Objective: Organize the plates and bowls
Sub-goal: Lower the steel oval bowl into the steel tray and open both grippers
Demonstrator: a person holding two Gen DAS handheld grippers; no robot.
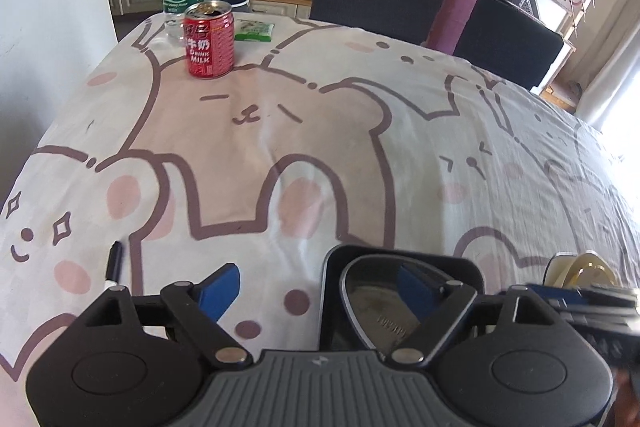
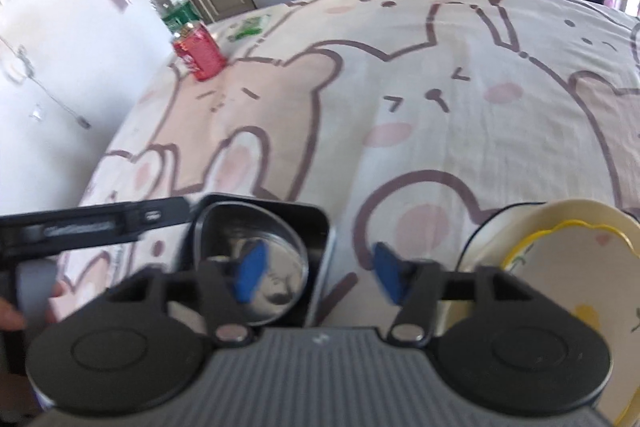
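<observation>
Jaws on both grippers stand apart, gripping nothing: left gripper (image 1: 320,291) straddles the black square tray's (image 1: 332,267) rim, its steel bowl (image 2: 260,267) beneath; right gripper (image 2: 320,273) sits between tray and cream scalloped plates (image 2: 580,267) on the table (image 2: 400,107).

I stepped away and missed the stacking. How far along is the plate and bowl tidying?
Done, it seems: a steel bowl sits inside the black square dish, and a yellow-rimmed plate lies in the cream bowl. In hand: nothing; the left gripper and right gripper are open and empty. Left: perhaps joining the two stacks, which stand apart.
</observation>
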